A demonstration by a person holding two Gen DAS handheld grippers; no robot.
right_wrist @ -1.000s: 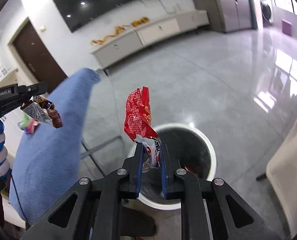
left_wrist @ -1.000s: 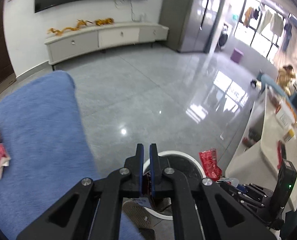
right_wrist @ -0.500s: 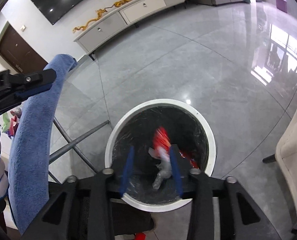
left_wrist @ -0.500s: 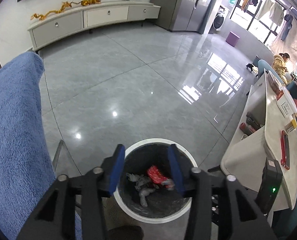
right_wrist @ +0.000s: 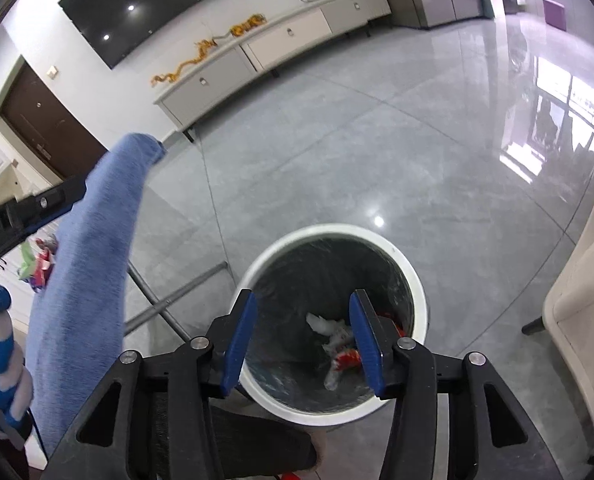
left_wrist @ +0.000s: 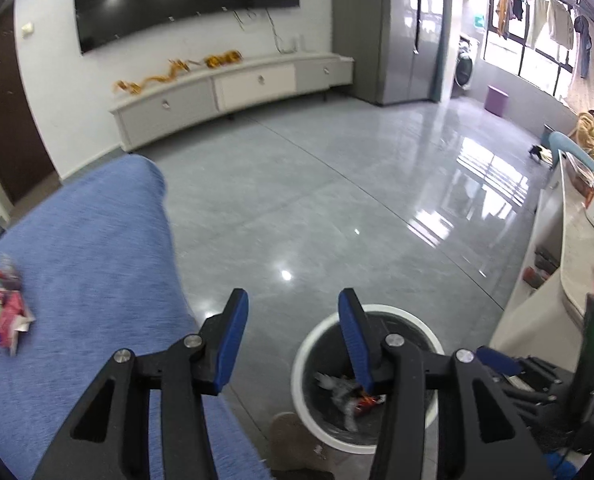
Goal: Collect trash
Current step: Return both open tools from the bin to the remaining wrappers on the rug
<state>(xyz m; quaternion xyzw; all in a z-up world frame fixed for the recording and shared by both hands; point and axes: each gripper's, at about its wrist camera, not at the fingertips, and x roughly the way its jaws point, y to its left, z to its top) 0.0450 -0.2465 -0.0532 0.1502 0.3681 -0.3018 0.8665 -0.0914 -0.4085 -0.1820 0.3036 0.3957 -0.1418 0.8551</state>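
A white round bin (right_wrist: pixel 415 280) with a black liner stands on the grey floor and holds red and silver wrappers (right_wrist: pixel 339 346). My right gripper (right_wrist: pixel 303 300) is open and empty directly above it. My left gripper (left_wrist: pixel 293 296) is open and empty, up and left of the bin (left_wrist: pixel 305 356), by the edge of the blue-cloth table (left_wrist: pixel 81 248). A small pile of pink, green and purple wrappers (left_wrist: pixel 3 312) lies on the cloth at far left; it also shows in the right wrist view (right_wrist: pixel 37 264).
A cream chair (right_wrist: pixel 581 304) stands right of the bin. Grey metal table legs (right_wrist: pixel 177 292) run beside the bin's left. A white counter with items (left_wrist: pixel 577 256) is at the right. A long TV cabinet (left_wrist: pixel 233 92) lines the far wall.
Both grippers opened and let their wrappers fall into the bin. The left gripper has since lifted and swung left toward the blue table; the right stays over the bin.
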